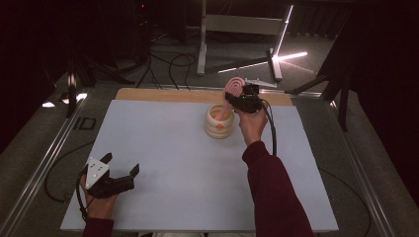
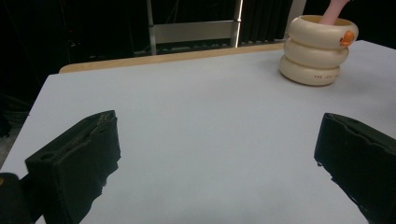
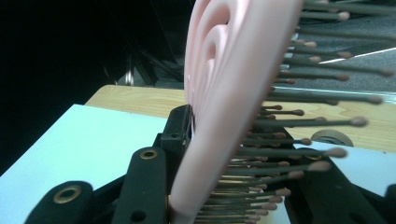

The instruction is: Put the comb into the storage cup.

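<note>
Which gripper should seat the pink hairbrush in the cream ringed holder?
Right. The right gripper is shut on the pink bristled hairbrush, whose handle dips into the cream ringed holder. The left gripper rests open at the near-left corner.

The cup stands on the counter toward its far right. The brush rises from inside the cup, gripped by the right tongs. The left tongs rest at the near left corner, well apart from the cup.
</note>
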Tool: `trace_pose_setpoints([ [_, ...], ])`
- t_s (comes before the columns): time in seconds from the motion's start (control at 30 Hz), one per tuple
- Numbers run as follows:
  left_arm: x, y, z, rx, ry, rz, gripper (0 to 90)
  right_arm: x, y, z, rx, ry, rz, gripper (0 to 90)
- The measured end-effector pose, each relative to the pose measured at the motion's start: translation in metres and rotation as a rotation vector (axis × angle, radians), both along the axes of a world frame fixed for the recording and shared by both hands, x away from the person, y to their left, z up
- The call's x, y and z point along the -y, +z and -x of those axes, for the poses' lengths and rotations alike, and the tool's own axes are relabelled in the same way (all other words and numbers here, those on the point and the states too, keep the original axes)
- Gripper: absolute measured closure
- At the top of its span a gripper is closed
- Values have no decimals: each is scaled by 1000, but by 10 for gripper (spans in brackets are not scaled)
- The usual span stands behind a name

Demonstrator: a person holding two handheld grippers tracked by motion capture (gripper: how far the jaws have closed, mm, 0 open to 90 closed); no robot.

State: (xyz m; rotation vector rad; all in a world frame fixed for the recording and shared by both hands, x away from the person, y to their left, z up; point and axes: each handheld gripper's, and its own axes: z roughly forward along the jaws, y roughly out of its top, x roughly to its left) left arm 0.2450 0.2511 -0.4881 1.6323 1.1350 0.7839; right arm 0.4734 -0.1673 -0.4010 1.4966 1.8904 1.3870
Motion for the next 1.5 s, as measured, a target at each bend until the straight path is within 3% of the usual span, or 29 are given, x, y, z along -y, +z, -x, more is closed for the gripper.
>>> trace_pose_setpoints([
  [1.5,0,-1,-1,-2,-2,1,7,-10,-17,-3,-20,-3,-7,632],
])
